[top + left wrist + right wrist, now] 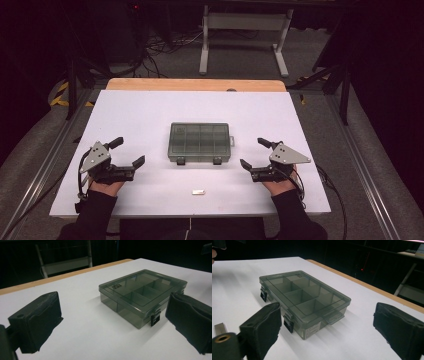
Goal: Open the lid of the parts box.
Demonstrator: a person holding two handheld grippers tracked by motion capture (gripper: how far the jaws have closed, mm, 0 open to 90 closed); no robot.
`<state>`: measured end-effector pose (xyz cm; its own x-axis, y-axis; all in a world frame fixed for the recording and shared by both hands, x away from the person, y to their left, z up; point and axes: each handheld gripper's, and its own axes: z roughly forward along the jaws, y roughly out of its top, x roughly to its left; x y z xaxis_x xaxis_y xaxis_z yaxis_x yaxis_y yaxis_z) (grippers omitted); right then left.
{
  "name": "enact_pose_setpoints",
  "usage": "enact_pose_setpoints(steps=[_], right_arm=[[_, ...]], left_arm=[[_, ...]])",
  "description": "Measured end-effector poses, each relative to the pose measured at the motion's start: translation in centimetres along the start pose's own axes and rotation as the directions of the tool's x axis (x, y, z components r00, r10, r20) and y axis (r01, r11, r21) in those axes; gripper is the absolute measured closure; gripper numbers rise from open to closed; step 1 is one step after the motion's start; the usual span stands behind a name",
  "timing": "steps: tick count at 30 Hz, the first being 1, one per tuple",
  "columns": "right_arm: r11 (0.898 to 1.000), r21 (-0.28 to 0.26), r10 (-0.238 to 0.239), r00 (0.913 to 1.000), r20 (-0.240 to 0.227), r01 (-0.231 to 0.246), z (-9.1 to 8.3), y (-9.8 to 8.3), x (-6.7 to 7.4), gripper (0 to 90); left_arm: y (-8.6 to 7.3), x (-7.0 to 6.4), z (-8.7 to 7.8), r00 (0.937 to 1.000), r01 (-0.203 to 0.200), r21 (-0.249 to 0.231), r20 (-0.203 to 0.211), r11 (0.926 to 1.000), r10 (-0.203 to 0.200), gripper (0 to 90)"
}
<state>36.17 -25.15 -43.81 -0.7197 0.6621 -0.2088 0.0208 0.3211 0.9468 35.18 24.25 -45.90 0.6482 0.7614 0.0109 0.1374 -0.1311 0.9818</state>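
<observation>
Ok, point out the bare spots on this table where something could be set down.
Free: the broad white strip between the compartment box and the far wooden edge, and both far corners. Tighter: the near side, where the left tool, right tool and small metal piece surround the box's latches.

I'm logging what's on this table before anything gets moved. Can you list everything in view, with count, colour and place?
compartment box: one, translucent grey-green, lid closed, two black latches on its near side, middle of the table.
small metal piece: one, silvery, flat on the table nearer the person than the box.
table: one, white top with a wooden strip along the far edge.
metal stand: one, pale grey, on the floor beyond the table.
left gripper: one, black with a grey plate, left of the box, jaws open, holding nothing.
right gripper: one, black with a grey plate, right of the box, jaws open, holding nothing.
</observation>
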Motion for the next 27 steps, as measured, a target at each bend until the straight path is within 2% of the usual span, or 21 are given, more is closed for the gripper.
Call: enact_pose_setpoints(steps=[4, 5, 7, 11, 14, 18, 19, 21, 25, 26, 27], right_arm=[[0.999, 0.029, 0.020, 0.9994, -0.029, -0.019, 0.5, 0.3, -0.2, 13.9], [0.999, 0.036, 0.020, 0.9992, -0.034, -0.019, 0.7, 0.4, -0.2, 14.8], [0.999, 0.045, 0.022, 0.9988, -0.043, -0.020, 0.9, 0.6, -0.2, 16.0], [0.997, 0.079, 0.033, 0.9962, -0.080, -0.026, 2.0, 1.0, -0.4, 18.6], [0.995, 0.095, 0.037, 0.9948, -0.095, -0.027, 2.6, 1.2, -0.4, 18.8], [0.994, 0.107, 0.037, 0.9935, -0.108, -0.026, 3.2, 1.5, -0.5, 18.8], [0.994, 0.107, 0.038, 0.9930, -0.112, -0.026, 3.4, 1.6, -0.6, 18.9], [0.994, 0.108, 0.036, 0.9925, -0.117, -0.023, 3.7, 1.8, -0.6, 19.3], [0.992, 0.126, 0.044, 0.9900, -0.134, -0.027, 4.3, 1.9, -0.5, 19.8], [0.991, 0.131, 0.046, 0.9894, -0.138, -0.028, 4.4, 1.9, -0.5, 19.8], [0.990, 0.140, 0.052, 0.9879, -0.146, -0.031, 4.6, 1.9, -0.6, 19.9]], left_arm=[[0.4, 0.0, 0.5, 0.9988, 0.007, 0.031, 0.049, 0.9995, -0.009, 0.5], [0.5, 0.0, 0.7, 0.9970, 0.007, 0.031, 0.077, 0.9995, -0.010, 0.4], [0.7, -0.1, 1.0, 0.9956, 0.007, 0.034, 0.093, 0.9994, -0.010, 0.4], [1.4, -0.5, 2.2, 0.9912, -0.044, 0.077, 0.128, 0.9960, 0.034, 4.2], [1.6, -0.7, 2.7, 0.9891, -0.044, 0.081, 0.144, 0.9957, 0.032, 4.7], [2.1, -1.0, 3.9, 0.9799, -0.058, 0.094, 0.195, 0.9938, 0.039, 6.5], [2.2, -1.1, 4.1, 0.9785, -0.058, 0.095, 0.203, 0.9937, 0.038, 8.3], [2.4, -1.3, 4.4, 0.9797, -0.058, 0.096, 0.197, 0.9937, 0.038, 8.5], [2.5, -1.3, 5.1, 0.9785, -0.048, 0.124, 0.205, 0.9911, 0.022, 8.4], [2.5, -1.2, 5.3, 0.9762, -0.044, 0.134, 0.216, 0.9900, 0.014, 8.4], [2.5, -1.2, 5.5, 0.9766, -0.050, 0.138, 0.214, 0.9892, 0.019, 8.4]])
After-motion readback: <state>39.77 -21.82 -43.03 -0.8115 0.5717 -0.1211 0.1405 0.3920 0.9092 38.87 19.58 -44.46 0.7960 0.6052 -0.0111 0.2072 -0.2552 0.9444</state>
